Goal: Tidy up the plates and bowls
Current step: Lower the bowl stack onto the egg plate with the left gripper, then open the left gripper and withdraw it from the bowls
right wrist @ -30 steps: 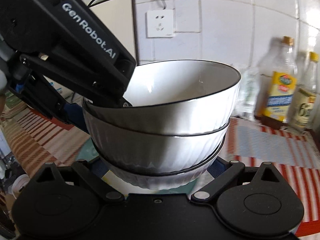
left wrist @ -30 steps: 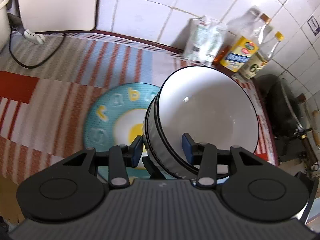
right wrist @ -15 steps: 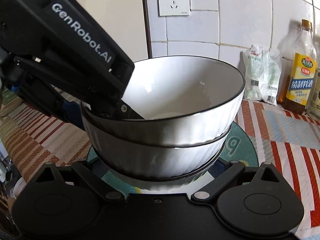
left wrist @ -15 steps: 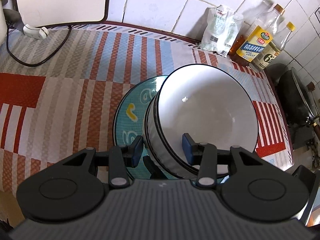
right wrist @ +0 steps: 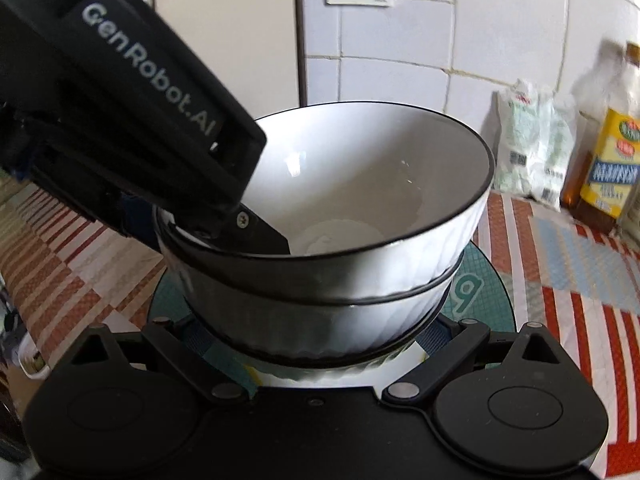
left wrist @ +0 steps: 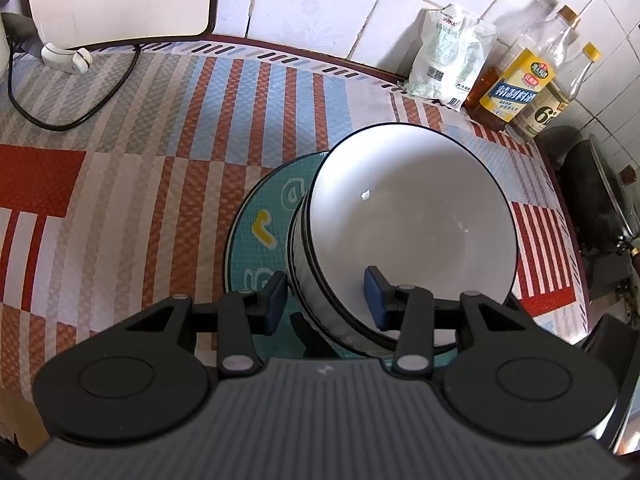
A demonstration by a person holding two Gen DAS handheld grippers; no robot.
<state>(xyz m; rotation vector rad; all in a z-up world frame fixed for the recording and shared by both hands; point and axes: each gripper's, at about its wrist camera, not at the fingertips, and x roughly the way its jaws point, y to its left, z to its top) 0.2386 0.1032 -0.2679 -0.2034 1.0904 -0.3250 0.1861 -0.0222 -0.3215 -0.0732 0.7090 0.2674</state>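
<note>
Left wrist view shows the stacked bowls (left wrist: 412, 232) now lower over the teal plate (left wrist: 260, 236), left hand-held gripper (left wrist: 326, 300) part-open, clamping their rim.

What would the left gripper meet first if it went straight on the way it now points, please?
The left gripper already straddles the wall of the stacked white bowls, one finger inside and one outside. Pushed straight on, it would probably press them down against the teal plate beneath, though depth is unclear.

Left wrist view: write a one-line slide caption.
Left gripper clamps stacked white bowls over a teal plate.
</note>
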